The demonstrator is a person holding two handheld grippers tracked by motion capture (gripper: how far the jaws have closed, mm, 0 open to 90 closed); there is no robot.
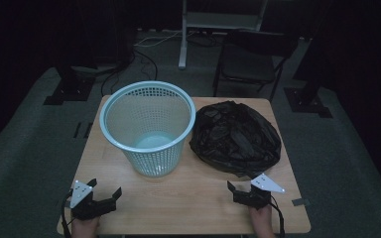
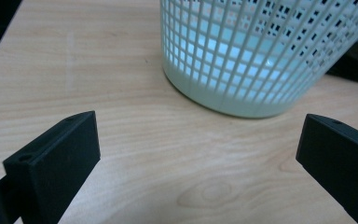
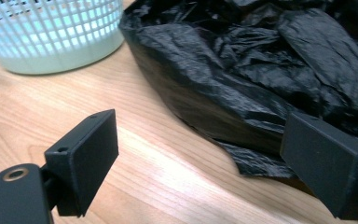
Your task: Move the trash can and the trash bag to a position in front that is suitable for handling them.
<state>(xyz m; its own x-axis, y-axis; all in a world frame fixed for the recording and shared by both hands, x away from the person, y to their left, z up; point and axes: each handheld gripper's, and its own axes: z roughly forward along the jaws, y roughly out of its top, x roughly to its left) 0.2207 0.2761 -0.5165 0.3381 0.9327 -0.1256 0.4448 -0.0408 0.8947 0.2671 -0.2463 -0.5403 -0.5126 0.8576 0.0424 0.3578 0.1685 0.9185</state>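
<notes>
Near table front edge | left claw (image 1: 104, 189) released | right claw (image 1: 242, 187) released, beside bag (image 1: 235, 136)

Looks like we're in some kind of dim lab or recording studio. Behind the bench (image 1: 188, 198) we've got grey carpet, loose cables (image 1: 144, 54), black stand bases (image 1: 72, 89) and a folding chair (image 1: 250, 64).
</notes>
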